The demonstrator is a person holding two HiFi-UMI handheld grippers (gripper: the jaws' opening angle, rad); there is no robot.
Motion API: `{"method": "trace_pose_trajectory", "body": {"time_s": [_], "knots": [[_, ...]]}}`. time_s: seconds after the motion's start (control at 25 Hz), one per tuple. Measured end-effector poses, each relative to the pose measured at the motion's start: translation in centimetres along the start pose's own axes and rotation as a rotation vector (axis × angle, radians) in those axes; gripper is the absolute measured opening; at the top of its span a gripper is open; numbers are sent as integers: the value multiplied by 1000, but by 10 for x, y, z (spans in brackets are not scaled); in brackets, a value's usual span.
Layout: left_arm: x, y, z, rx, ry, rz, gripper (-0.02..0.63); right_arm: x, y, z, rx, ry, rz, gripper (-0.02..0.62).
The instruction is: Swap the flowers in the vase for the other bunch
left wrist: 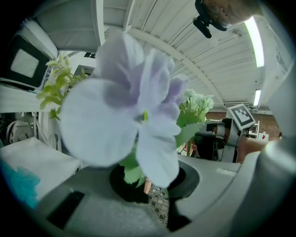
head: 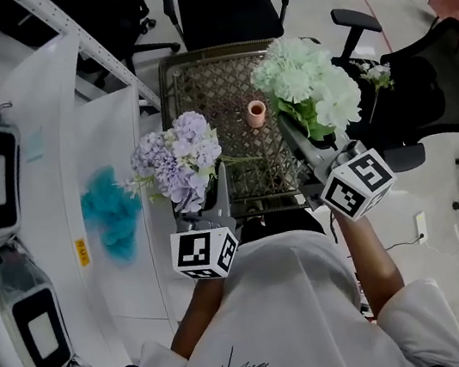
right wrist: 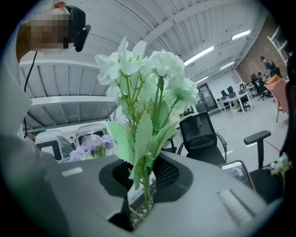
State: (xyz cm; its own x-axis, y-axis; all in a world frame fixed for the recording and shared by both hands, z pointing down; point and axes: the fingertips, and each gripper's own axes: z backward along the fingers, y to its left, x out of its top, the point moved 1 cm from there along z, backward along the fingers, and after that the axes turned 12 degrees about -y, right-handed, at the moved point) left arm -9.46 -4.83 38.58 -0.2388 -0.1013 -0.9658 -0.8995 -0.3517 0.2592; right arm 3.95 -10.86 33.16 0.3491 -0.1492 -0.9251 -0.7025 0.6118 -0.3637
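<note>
The left gripper (head: 213,191) has its jaws clamped on the stems of the purple hydrangea bunch (head: 180,156), held off to the left of the small pink vase (head: 257,113), probably to keep those flowers out of the way. The vase looks empty on the wire-mesh desk (head: 195,84). The right gripper (head: 296,137) has its jaws pinched low on the stems of the white bunch (head: 308,78), blooms up just right of the vase, likely so the stem ends can go into its narrow mouth.

table (head: 213,85): metal lattice | lilac flowers (head: 180,156), white flowers (head: 308,78): matt cloth | vase (head: 257,113): smooth
</note>
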Motion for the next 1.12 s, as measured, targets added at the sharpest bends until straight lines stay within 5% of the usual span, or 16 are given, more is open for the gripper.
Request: {"method": "trace_pose_trajectory", "body": {"time_s": [1.12], "knots": [[-14, 4, -15, 44, 27, 10, 41, -23, -48, -41, -2, 18, 7, 75]]}}
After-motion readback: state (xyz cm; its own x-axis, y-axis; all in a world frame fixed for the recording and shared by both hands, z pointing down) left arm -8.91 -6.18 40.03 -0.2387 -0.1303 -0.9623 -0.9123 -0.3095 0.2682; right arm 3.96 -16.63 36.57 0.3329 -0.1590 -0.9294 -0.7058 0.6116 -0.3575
